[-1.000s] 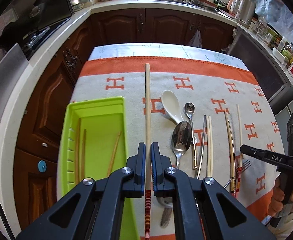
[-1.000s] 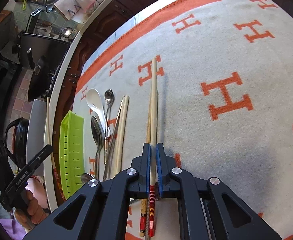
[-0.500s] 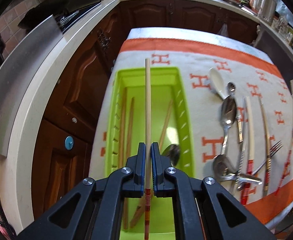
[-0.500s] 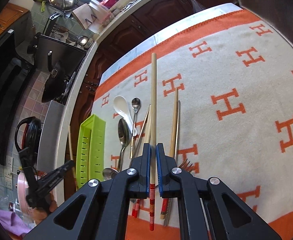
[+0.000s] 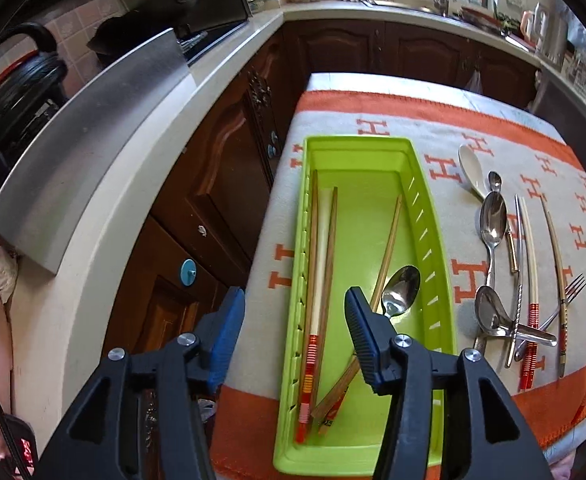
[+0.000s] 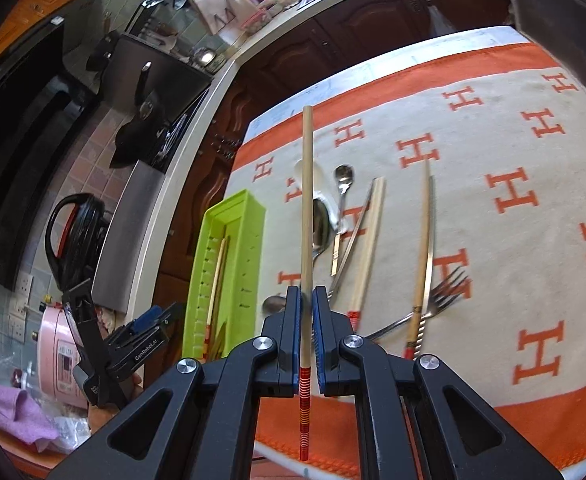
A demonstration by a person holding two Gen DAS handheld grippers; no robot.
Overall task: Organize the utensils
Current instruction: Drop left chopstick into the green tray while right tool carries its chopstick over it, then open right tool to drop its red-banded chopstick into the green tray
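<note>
Orange-and-cream H-patterned blanket [image 5: 445, 148] over desk, dark cabinets behind. Left gripper [image 5: 293, 320] fingers opening above lime tray [image 5: 433, 248], gripping nothing. Right gripper [image 6: 305, 312] fingers clamped on red-banded chopstick [image 6: 307, 200].

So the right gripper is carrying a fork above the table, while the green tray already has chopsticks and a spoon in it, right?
Not a fork. The right wrist view shows the right gripper shut on a pale chopstick with a red striped end. The fork lies on the cloth. The green tray does hold chopsticks and a spoon.
</note>
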